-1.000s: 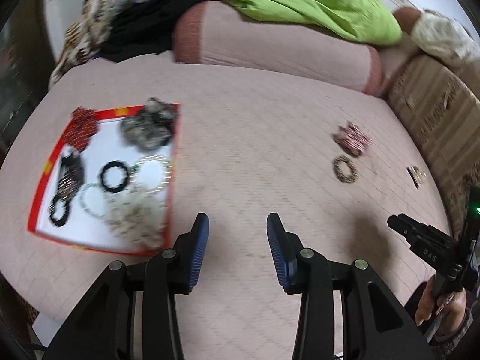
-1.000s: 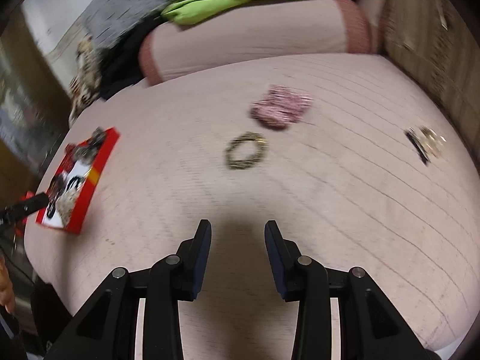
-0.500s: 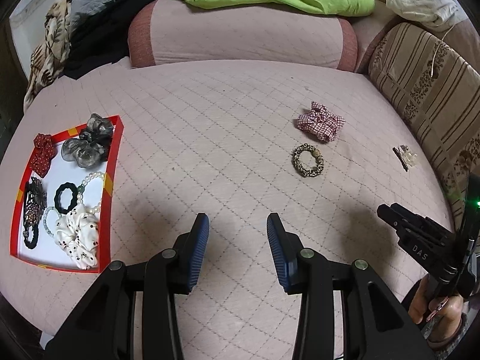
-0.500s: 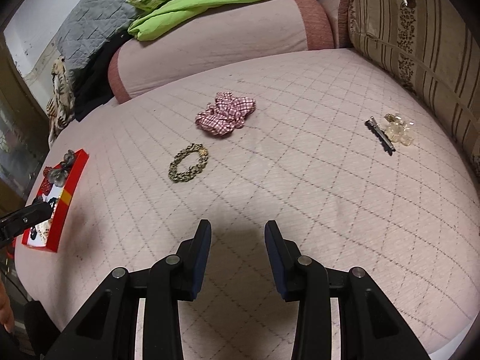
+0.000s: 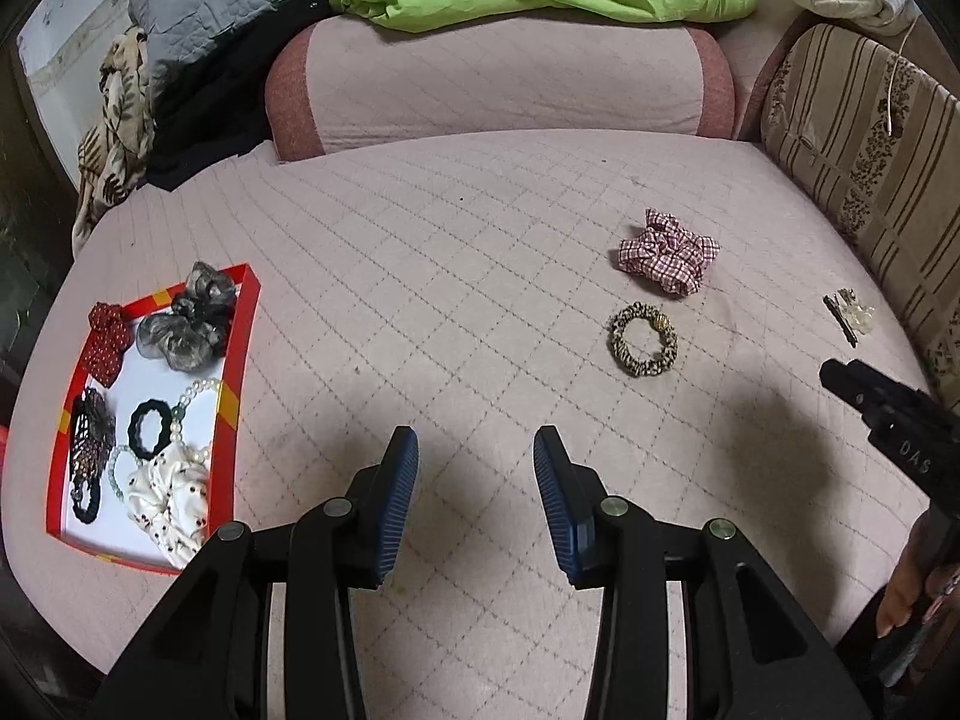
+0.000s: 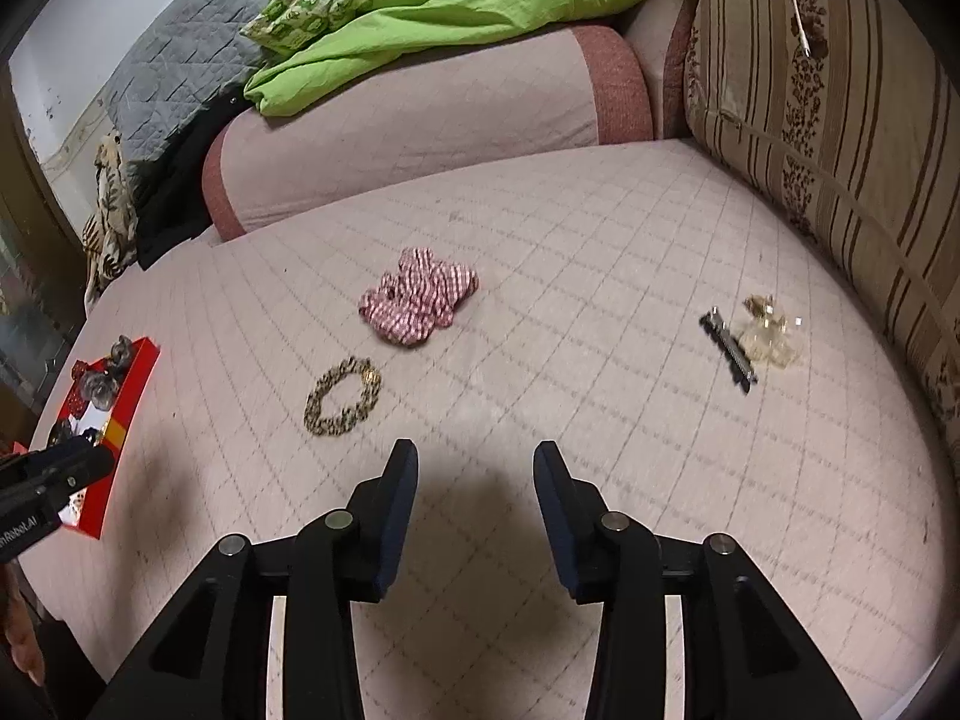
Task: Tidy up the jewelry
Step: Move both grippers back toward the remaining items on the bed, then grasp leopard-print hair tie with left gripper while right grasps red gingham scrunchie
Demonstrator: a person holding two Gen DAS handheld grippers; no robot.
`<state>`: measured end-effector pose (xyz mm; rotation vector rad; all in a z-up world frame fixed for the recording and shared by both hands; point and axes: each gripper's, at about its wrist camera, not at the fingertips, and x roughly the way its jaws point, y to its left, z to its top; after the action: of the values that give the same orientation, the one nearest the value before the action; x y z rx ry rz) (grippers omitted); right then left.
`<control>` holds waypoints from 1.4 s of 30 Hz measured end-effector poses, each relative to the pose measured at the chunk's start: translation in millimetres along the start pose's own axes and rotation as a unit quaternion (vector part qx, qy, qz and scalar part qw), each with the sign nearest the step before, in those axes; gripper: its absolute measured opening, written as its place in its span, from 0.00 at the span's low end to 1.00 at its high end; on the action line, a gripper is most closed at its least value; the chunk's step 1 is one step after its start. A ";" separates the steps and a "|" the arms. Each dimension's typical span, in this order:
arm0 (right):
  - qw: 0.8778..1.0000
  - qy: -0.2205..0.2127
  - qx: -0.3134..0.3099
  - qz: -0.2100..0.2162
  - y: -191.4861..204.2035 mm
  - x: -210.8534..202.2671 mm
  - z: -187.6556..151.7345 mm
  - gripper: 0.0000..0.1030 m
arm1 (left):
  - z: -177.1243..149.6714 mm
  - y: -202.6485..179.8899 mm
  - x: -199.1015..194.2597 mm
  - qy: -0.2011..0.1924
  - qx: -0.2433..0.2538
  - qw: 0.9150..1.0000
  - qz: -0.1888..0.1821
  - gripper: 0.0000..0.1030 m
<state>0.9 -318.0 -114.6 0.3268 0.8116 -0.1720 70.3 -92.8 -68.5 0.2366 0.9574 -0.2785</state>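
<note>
Three pieces lie loose on the pink quilted bed [image 5: 456, 276]: a leopard-print scrunchie [image 5: 643, 339], a red gingham scrunchie [image 5: 669, 252] just beyond it, and, off toward the striped cushion [image 6: 840, 120], a black hair clip [image 6: 728, 351] lying against a clear crystal ornament [image 6: 768, 333]. The rest of the collection is already gathered in a red-rimmed tray [image 5: 240, 354] at the other side of the bed, which holds a grey organza scrunchie [image 5: 186, 324], a red dotted one [image 5: 108, 333], a black hair tie [image 5: 150, 429], a pearl bracelet [image 5: 195, 405] and a white dotted scrunchie [image 5: 171, 501]. Judging by that split, the tray is the collecting place and the three loose pieces are what remains to be carried over.

The left gripper [image 5: 474, 495] hangs over bare quilt with its jaws partly apart and nothing between them; the tray lies to its left and the leopard-print scrunchie ahead and to its right, neither of them close. The right gripper [image 6: 474, 507] likewise has nothing between its jaws, which are opening at this moment. It points down at the quilt with the leopard-print scrunchie ahead and slightly left of the jaws, the gingham one farther on, and the clip and ornament off to the right. The widening jaws and that heading suggest the right gripper is being readied for a pick, most likely the leopard-print scrunchie as the nearest piece. Each gripper's tip shows at the edge of the other's view, so the two work side by side.
</note>
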 end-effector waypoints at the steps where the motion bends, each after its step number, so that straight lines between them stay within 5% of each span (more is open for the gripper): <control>1: 1.000 -0.002 -0.002 -0.001 -0.1 0.3 3.8 0.43 | 1.7 -1.0 1.6 -0.001 0.000 1.000 0.000 0.38; 11: 1.000 -0.011 0.012 0.018 -1.1 22.3 48.6 0.48 | 20.2 -1.2 26.8 0.006 -0.014 1.000 0.005 0.38; 18: 0.999 -0.008 0.027 0.033 -4.3 61.5 87.6 0.48 | 40.0 -9.7 59.8 0.027 -0.036 0.997 -0.062 0.38; 30: 0.994 0.029 0.041 0.092 -8.0 120.2 90.3 0.53 | 57.6 -67.5 132.4 0.067 -0.003 0.989 -0.130 0.38; 39: 0.995 0.045 0.022 0.086 -1.2 152.1 89.1 0.53 | 61.3 -86.8 147.6 0.062 0.012 0.992 -0.111 0.38; 40: 0.995 0.046 0.021 0.086 -1.8 153.9 88.5 0.43 | 61.2 -88.6 147.9 0.062 0.015 0.992 -0.106 0.37; 42: 0.995 0.047 0.019 0.089 -2.6 153.9 88.2 0.14 | 60.2 -92.3 146.5 0.061 0.034 0.993 -0.097 0.04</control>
<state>164.7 -355.4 -171.7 0.4443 0.8692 -0.0052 165.4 -217.5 -163.4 0.2253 1.0955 -0.4795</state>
